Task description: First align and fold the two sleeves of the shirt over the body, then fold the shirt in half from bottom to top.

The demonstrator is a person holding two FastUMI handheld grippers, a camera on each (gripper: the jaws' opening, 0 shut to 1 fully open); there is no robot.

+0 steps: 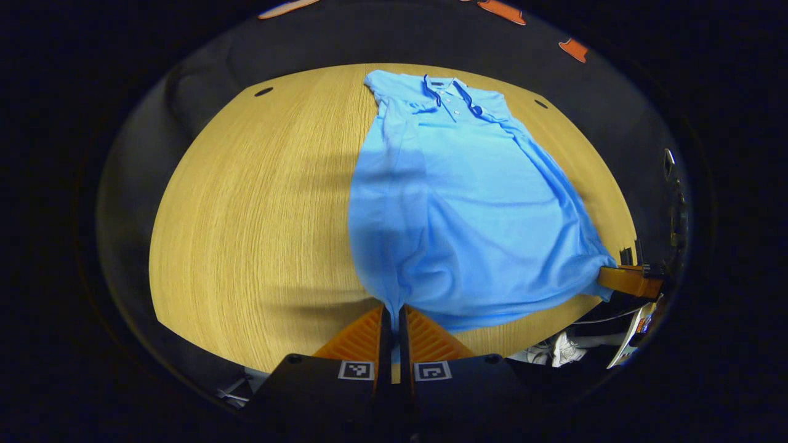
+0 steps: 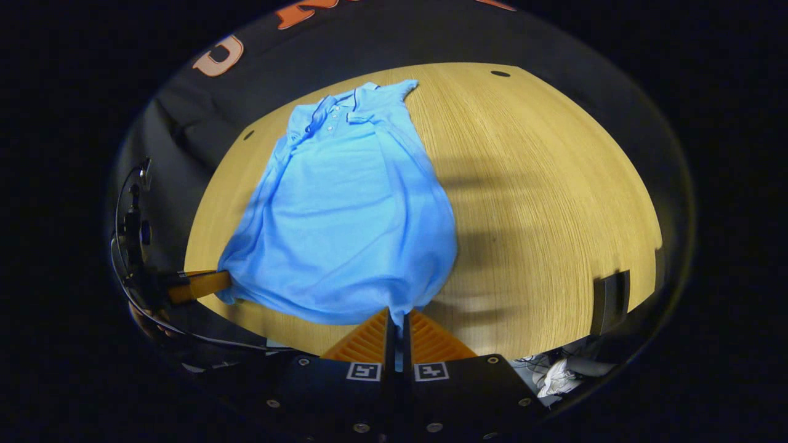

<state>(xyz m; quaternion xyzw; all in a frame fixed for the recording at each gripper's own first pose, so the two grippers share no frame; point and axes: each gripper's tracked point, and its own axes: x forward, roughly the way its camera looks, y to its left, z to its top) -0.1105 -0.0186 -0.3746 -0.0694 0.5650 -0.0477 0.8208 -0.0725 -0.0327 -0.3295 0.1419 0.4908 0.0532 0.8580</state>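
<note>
Left: the left gripper (image 1: 394,320) has its fingers closed on the near left corner of the shirt's (image 1: 468,203) bottom hem, the cloth pinched between them. Centre: the blue shirt lies collar (image 1: 448,92) away on the wooden table (image 1: 246,215), both sleeves already folded in over the body, so the outline is a long narrow panel; the hem is lifted slightly off the table and sags between the two held corners. Right: the right gripper (image 2: 397,323) has its fingers closed on the other hem corner.

Judged risks for the bottom-to-top fold: if the two corners travel at unequal speed or height, the hem would land skewed against the collar. The sagging middle may crease under the fold. Dragging the body could pull the tucked sleeves open.
</note>
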